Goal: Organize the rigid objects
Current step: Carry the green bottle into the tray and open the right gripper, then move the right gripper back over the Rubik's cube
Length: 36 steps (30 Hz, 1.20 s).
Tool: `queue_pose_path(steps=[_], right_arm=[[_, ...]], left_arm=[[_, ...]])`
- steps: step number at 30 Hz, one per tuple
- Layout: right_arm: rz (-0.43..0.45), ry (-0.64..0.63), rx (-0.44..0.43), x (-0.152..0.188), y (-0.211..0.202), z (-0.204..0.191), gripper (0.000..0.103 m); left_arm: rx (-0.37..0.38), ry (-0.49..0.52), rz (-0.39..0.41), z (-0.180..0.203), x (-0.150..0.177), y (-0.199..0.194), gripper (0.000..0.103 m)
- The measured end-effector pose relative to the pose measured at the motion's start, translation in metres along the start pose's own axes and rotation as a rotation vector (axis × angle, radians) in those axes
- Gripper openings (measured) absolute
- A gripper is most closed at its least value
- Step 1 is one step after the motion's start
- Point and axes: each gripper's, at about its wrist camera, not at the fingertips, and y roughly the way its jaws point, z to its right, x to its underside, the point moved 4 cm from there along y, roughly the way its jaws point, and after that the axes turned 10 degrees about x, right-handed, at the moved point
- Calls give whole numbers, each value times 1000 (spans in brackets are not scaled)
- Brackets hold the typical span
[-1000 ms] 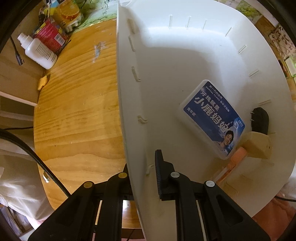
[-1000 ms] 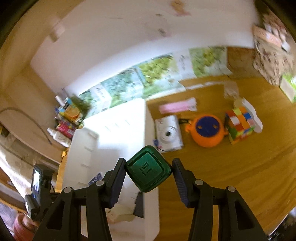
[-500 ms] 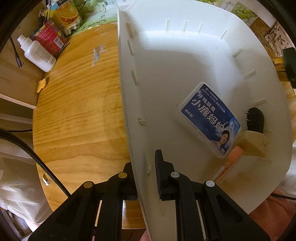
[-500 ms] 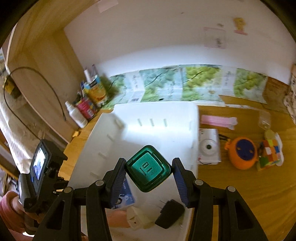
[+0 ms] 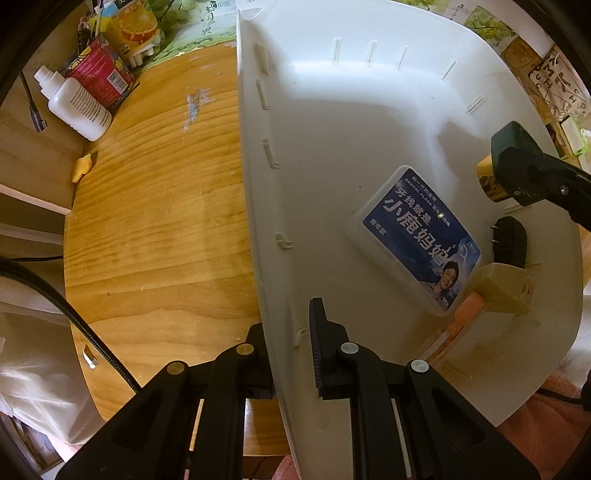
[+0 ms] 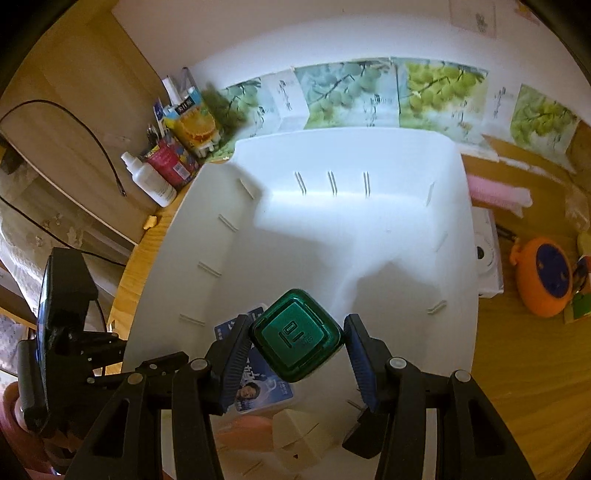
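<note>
Fingers, left: left gripper (image 5: 291, 354) nearly closed, clamped on the near wall of the white bin (image 5: 369, 122), one finger outside, one inside; pointed straight down.
Fingers, right: right gripper (image 6: 297, 354) partly open, pads pressed on both sides of the green-capped bottle (image 6: 297, 334); held above the bin's interior, near its front end.
Bottle: square green cap faced the right wrist camera; in the left wrist view its amber body showed below the cap at the bin's right wall.
Bin contents: dental floss box (image 5: 421, 236) with blue label flat on the floor; black plug (image 5: 511, 242) against the right wall; cream adapter (image 5: 506, 286) just beside the box; orange item (image 5: 467, 310) partly under the box, identity not clear.
Bin position: on the wooden tabletop (image 5: 155, 221).
Tabletop, right of bin: white camera (image 6: 487, 258) touching the bin's outer wall; orange round gadget (image 6: 546, 277) further right; pink packet (image 6: 495, 192) behind.
Tabletop, left rear: white squeeze bottle (image 5: 77, 105), red can (image 5: 105, 74), juice carton (image 5: 135, 27).
</note>
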Motion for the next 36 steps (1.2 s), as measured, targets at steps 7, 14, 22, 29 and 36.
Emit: queue_pose_path(steps=[7,14,22,29,36], right_arm=[[27,20,-6,-5,-4,9,56],[97,36,5,-9,-18,26,57],[232,66,40,-13,-44,56,65],[335,105,81,-12,-67,98,70],[389,124,167,-6,-84,147,70]], left_arm=[[-5,-12,-4,0,-3,4,14],[-25,-27,2,0,-10,5,14],[-43,-53,18,-1,-17,5,14],[-72,-79,28,-1,-22,7,14],[-103,-117,37,0,-23,12,14]])
